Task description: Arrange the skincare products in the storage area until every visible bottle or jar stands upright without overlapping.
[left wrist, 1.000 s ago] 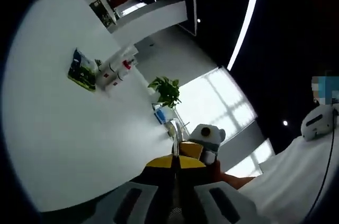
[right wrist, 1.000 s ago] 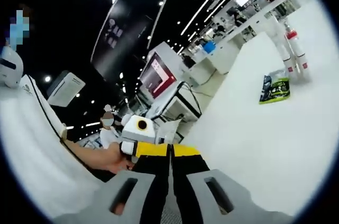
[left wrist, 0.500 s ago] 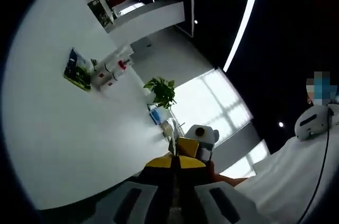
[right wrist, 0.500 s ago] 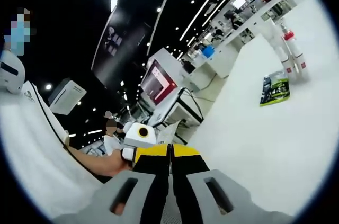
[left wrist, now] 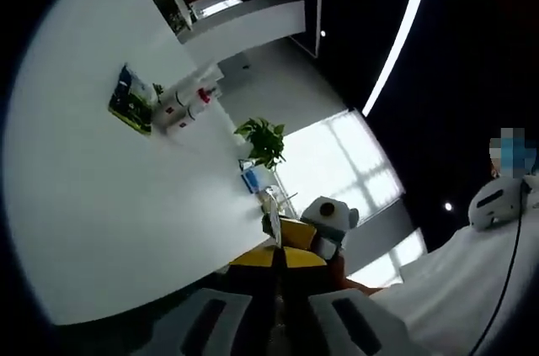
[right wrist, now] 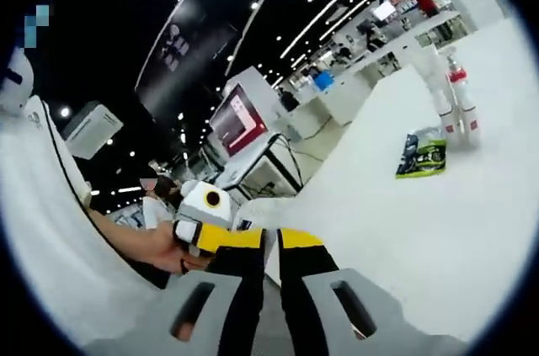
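**Both grippers held off the table edge, products far across it**

While we are holding both grippers low at the near edge of the white table [left wrist: 101,204], the skincare products are sitting well away at its far side. In the left gripper view, our left gripper [left wrist: 279,262] is pointing along the table edge with its fingers pressed together and nothing between them, and the right gripper [left wrist: 313,234] is showing just past its tips. Across the table, two white bottles with red caps [left wrist: 187,103] are standing side by side, with a green sachet [left wrist: 130,102] lying flat just beside them. A potted plant [left wrist: 263,142] is standing beyond the table.

In the right gripper view, our right gripper [right wrist: 271,242] is showing only a narrow slit between its fingers, which are gripping nothing. A hand [right wrist: 164,248] is holding the left gripper beside it.
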`<state>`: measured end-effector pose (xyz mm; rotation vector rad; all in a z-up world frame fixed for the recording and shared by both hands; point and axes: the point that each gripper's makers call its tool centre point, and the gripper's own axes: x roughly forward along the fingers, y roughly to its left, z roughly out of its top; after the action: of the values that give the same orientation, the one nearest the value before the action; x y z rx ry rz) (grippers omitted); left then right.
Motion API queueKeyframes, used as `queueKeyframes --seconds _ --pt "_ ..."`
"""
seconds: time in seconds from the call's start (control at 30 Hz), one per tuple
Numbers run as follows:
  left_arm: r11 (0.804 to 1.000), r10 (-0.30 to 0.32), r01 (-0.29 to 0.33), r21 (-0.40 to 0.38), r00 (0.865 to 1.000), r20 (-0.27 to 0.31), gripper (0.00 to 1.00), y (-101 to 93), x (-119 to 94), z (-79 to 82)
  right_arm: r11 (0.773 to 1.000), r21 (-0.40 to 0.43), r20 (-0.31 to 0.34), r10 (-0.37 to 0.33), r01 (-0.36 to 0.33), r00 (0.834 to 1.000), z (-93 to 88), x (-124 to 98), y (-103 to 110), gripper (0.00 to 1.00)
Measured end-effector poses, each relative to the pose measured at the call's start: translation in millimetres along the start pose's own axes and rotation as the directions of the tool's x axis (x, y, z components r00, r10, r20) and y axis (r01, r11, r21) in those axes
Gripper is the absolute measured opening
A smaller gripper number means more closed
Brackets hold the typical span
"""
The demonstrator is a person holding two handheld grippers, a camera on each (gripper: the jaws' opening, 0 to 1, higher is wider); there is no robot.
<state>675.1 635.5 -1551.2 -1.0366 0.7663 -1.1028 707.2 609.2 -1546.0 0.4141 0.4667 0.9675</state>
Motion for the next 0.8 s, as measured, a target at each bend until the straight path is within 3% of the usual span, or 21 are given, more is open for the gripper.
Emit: queueKeyframes --seconds 0.1,0.2,0.27,0.3,0.43,0.57,0.73,0.8 --pt "1.0 -0.013 0.013 -0.006 1.0 0.014 0.01 -0.2 -2.0 4.0 0.993 -0.096 0.031 -0.064 0.067 0.997 6.9 -4.3 -4.1 0.02" --pt "0.999 -0.021 0.022 -0.037 0.998 0.053 0.01 -1.9 -1.9 11.3 0.979 -0.153 0.039 -0.128 0.133 0.991 9.9 -8.2 -8.8 0.07" --pt "0.997 -0.018 0.025 -0.07 0.996 0.09 0.01 -3.4 -2.1 18.4 0.962 -0.211 -0.006 -0.179 0.173 0.984 3.6 -9.0 -15.0 0.11" --pt "0.996 -0.008 0.017 -0.092 0.995 0.095 0.01 -2.3 -2.8 19.9 0.957 -0.216 -0.1 -0.219 0.194 0.971 -11.8 -12.5 -20.3 0.1" --pt "0.995 0.058 -0.054 -0.082 0.997 0.046 0.01 9.0 -9.7 25.1 0.925 -0.318 -0.098 -0.249 0.207 0.963 -15.1 -17.4 -22.5 0.11" --pt "0.986 0.146 -0.146 -0.077 0.989 -0.011 0.01 30.3 -16.7 42.7 0.867 -0.443 -0.122 -0.309 0.227 0.943 -22.3 -20.1 -31.7 0.1" --pt "0.979 0.194 -0.195 -0.056 0.981 -0.024 0.01 42.6 -10.7 65.4 0.848 -0.48 -0.146 -0.328 0.223 0.933 -30.8 -12.0 -32.5 0.12" --pt "0.977 0.208 -0.21 -0.049 0.978 -0.033 0.01 46.0 -9.2 71.7 0.851 -0.47 -0.138 -0.333 0.234 0.933 -32.5 -12.2 -32.5 0.13"
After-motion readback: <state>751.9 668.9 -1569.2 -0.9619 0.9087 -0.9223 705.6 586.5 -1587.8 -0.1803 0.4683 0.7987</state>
